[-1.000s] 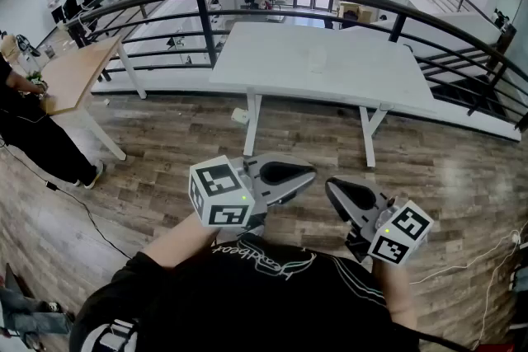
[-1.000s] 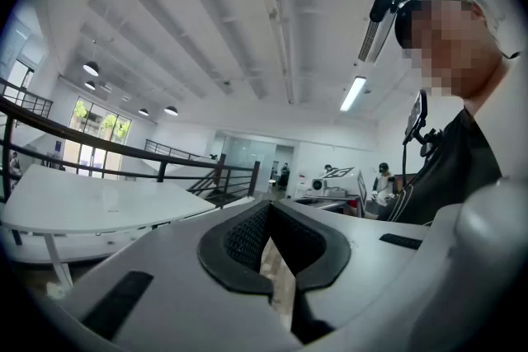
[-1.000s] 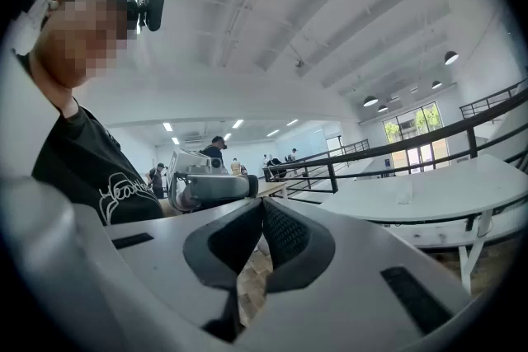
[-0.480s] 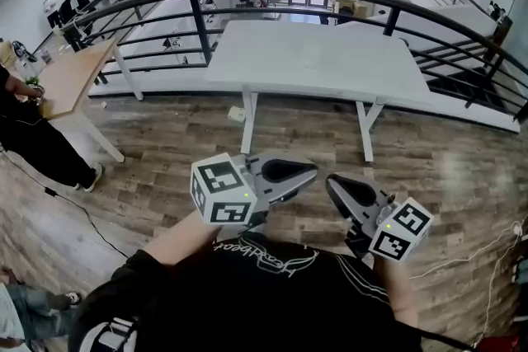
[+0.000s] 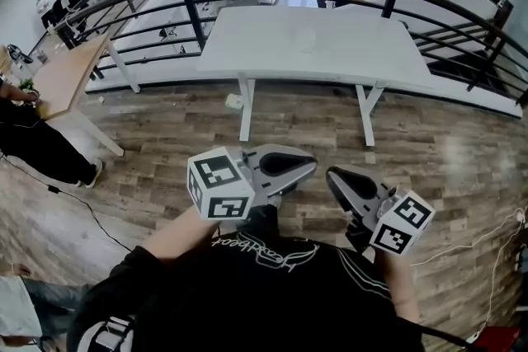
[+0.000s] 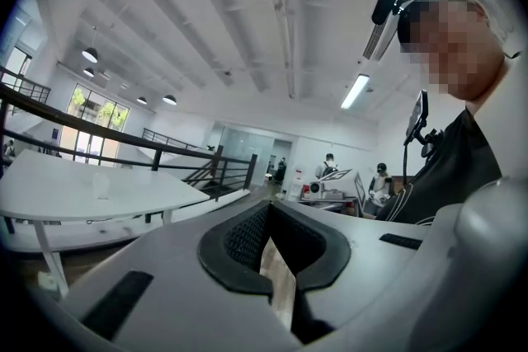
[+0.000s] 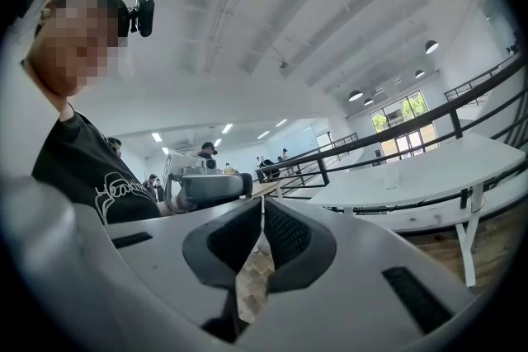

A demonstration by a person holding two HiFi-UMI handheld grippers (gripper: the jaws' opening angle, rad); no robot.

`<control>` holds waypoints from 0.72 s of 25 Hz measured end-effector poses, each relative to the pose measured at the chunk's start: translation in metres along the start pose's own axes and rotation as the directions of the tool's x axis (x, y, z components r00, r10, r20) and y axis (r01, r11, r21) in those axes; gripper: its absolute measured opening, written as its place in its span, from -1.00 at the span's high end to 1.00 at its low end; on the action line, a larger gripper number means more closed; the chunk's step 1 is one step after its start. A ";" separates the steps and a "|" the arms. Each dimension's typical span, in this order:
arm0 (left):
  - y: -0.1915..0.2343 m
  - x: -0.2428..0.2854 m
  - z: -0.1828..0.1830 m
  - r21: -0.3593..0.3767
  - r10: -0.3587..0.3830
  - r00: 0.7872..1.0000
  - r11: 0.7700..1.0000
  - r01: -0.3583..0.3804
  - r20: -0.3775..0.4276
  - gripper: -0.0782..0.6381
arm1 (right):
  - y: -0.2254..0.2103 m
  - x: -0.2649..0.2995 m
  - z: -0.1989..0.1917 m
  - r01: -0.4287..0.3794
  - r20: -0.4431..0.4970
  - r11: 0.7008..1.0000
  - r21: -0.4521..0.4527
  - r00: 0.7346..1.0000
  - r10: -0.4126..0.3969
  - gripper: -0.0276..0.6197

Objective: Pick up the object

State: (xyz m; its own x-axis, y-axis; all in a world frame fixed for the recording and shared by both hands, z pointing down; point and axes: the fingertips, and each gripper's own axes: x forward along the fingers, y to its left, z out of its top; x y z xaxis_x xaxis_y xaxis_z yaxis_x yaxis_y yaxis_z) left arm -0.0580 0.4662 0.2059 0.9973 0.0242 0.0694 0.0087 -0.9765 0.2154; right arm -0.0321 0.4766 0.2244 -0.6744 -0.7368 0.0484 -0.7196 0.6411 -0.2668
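A small clear cup-like object [image 5: 307,41], too faint for its material to be settled, is seen standing upright near the middle of the long white table [image 5: 371,53], well away from its edges and corners. The grey left gripper [image 5: 307,166] and the grey right gripper [image 5: 334,179] are held low, close to the person's chest, over the brown wood-plank floor [image 5: 165,152] and well apart from the table. On each, the jaws are brought together at the tips and nothing is held between them. The object is judged to be light, stiff and smooth-walled, so it is likely to slip or tip. If thin plastic or glass, it could be crushed or cracked. It is best taken across opposite walls about mid-height, with a gentle squeeze.
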 end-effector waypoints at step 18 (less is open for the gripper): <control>0.141 0.020 -0.012 -0.111 0.015 1.000 0.994 -0.014 0.002 0.76 | -0.116 0.078 -0.019 0.052 -0.075 0.992 0.112 0.996 -0.043 0.86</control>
State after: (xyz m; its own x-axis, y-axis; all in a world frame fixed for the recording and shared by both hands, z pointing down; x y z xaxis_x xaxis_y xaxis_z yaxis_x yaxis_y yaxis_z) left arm -0.0377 0.3317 0.2496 0.9974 0.0095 0.0708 -0.0138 -0.9468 0.3214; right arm -0.0046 0.3490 0.2771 -0.6530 -0.7458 0.1318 -0.7303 0.5741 -0.3702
